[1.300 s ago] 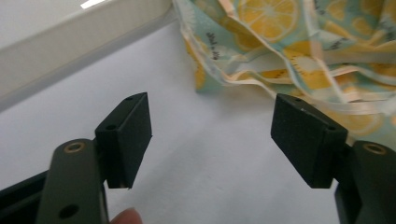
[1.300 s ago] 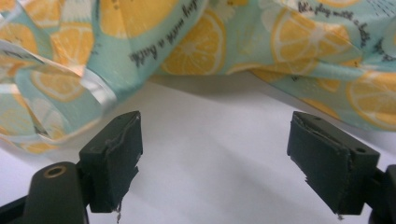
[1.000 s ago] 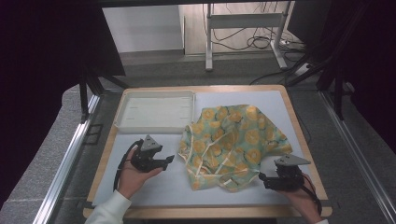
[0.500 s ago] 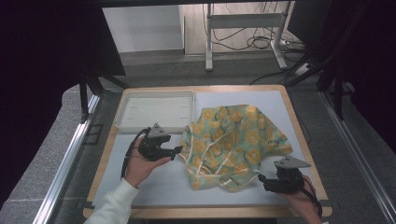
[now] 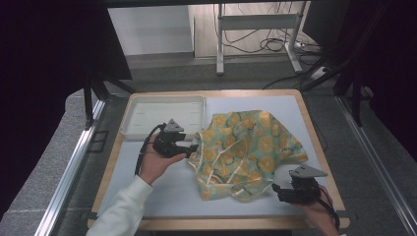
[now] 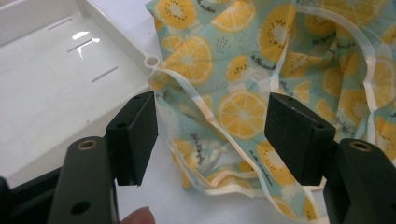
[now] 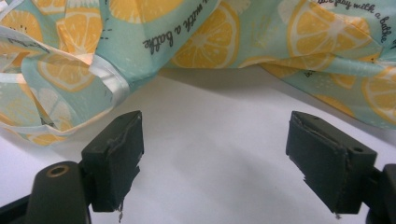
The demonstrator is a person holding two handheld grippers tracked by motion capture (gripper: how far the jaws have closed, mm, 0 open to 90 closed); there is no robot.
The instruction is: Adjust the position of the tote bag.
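Observation:
A crumpled mint-green cloth (image 5: 251, 147) printed with orange citrus slices lies on the right half of the white mat. My left gripper (image 5: 193, 148) is at the cloth's left edge, open. In the left gripper view the white-trimmed hem of the cloth (image 6: 261, 60) runs below and between the wide jaws of the left gripper (image 6: 212, 135), and no pad presses on it. My right gripper (image 5: 276, 190) rests near the front right, just short of the cloth's front edge. The right gripper (image 7: 215, 154) is open over bare mat, with the cloth (image 7: 196, 37) just beyond its jaws.
A shallow white tray (image 5: 162, 115) sits at the back left, its corner close to the cloth's left edge; the tray (image 6: 56, 93) also shows in the left gripper view. The mat lies on a wooden-rimmed table (image 5: 314, 142). Bare mat stretches along the front left.
My left hand has moved right and farther from the front edge, bringing its gripper up to the cloth's left hem. The right gripper and the cloth have stayed put.

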